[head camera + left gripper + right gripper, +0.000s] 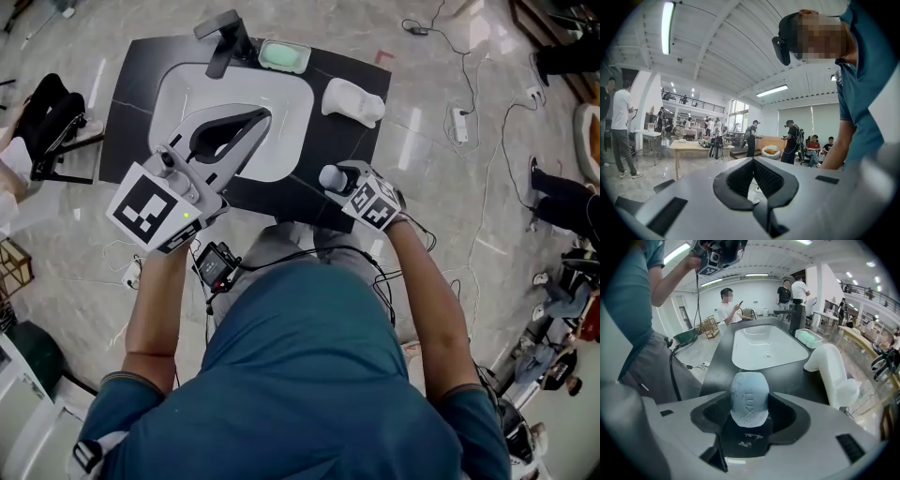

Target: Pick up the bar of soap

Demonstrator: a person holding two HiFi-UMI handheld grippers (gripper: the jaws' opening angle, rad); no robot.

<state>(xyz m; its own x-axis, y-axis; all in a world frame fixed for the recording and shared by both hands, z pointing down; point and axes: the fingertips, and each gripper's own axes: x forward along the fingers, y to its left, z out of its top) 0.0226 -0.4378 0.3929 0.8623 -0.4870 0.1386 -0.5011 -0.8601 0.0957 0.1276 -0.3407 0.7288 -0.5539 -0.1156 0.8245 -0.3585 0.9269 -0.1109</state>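
Right gripper view: right claw (750, 408) grips soap bar (749, 397) stamped LUX; left claw (753, 165) closed, empty.

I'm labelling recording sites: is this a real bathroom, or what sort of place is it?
Probably an open lab or workshop hall, not a bathroom: the white washbasin in its black countertop stands free on a polished stone floor strewn with cables, and people gather round wooden tables nearby.
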